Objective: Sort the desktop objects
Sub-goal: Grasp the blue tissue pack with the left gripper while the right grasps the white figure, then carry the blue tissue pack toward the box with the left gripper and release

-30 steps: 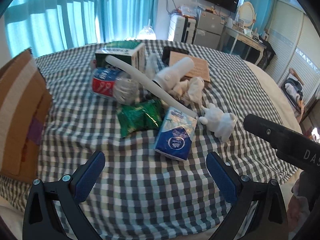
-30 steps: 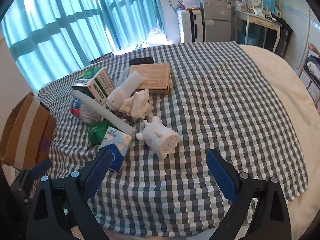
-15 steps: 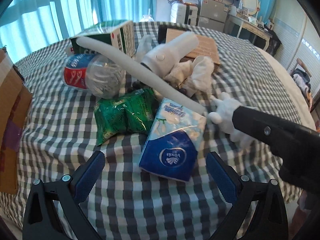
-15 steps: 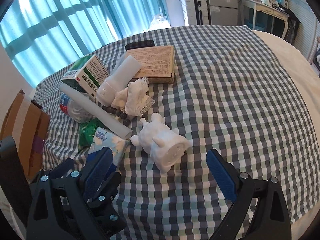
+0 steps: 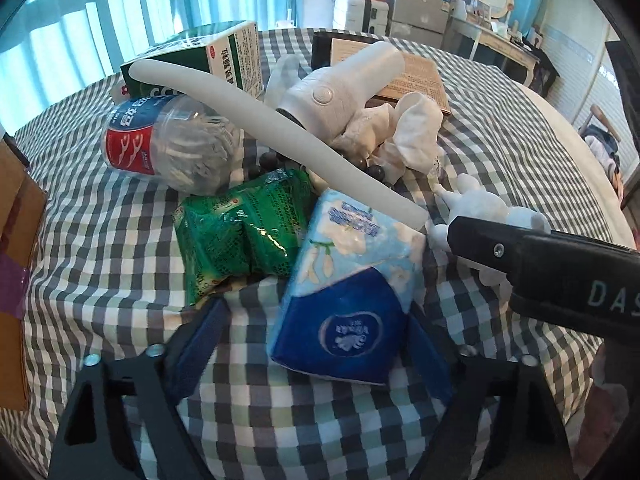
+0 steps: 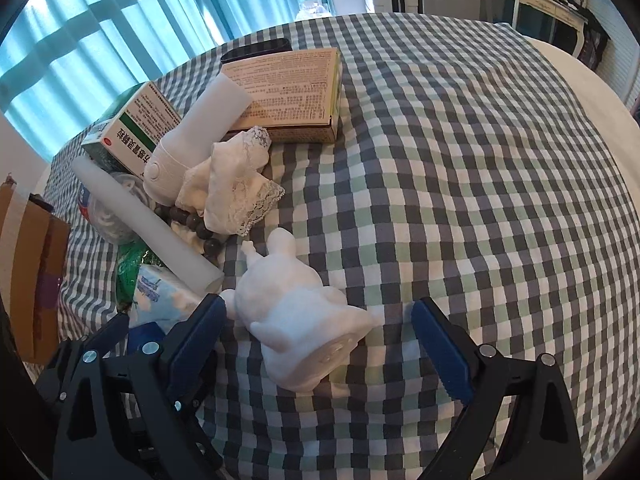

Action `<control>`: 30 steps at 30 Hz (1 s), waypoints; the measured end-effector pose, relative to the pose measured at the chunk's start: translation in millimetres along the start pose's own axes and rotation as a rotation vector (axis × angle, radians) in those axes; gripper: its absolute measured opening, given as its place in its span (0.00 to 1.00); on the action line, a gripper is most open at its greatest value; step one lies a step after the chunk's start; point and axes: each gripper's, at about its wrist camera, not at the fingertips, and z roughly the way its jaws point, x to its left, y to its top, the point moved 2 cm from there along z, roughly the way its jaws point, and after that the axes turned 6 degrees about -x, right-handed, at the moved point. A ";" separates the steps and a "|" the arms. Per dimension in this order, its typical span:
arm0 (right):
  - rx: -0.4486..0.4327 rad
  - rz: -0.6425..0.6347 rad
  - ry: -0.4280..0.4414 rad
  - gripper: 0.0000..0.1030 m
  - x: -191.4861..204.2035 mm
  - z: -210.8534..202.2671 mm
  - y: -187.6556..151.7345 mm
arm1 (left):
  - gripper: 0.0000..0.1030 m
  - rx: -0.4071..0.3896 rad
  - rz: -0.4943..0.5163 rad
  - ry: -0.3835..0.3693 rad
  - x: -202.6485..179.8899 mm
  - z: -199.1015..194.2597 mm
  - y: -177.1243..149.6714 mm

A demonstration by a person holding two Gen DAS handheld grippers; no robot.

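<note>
A pile of objects lies on a checked cloth. My left gripper (image 5: 316, 344) is open around the blue tissue pack (image 5: 352, 300), one finger on each side of it. A green snack packet (image 5: 240, 228), a plastic bottle (image 5: 168, 144), a long white tube (image 5: 280, 136), a white handheld device (image 5: 340, 84) and a green medicine box (image 5: 208, 56) lie behind it. My right gripper (image 6: 316, 344) is open around the white plaster figurine (image 6: 296, 312), which lies on its side. The tissue pack (image 6: 160, 296) shows at the left in the right wrist view.
A cardboard box (image 5: 16, 256) stands at the table's left edge. A flat brown box (image 6: 292, 92), white lace cloth (image 6: 236, 180) and dark beads (image 6: 200, 228) lie in the pile. The cloth to the right (image 6: 480, 200) holds nothing. The right gripper's body (image 5: 560, 276) crosses the left view.
Both grippers have moved forward and down. The left one now straddles the tissue pack and the right one now straddles the figurine. Both stayed open.
</note>
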 end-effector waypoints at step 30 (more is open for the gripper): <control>-0.057 -0.122 0.010 0.52 31.1 -49.3 -22.1 | 0.56 -0.093 -0.112 0.019 71.3 -106.2 3.9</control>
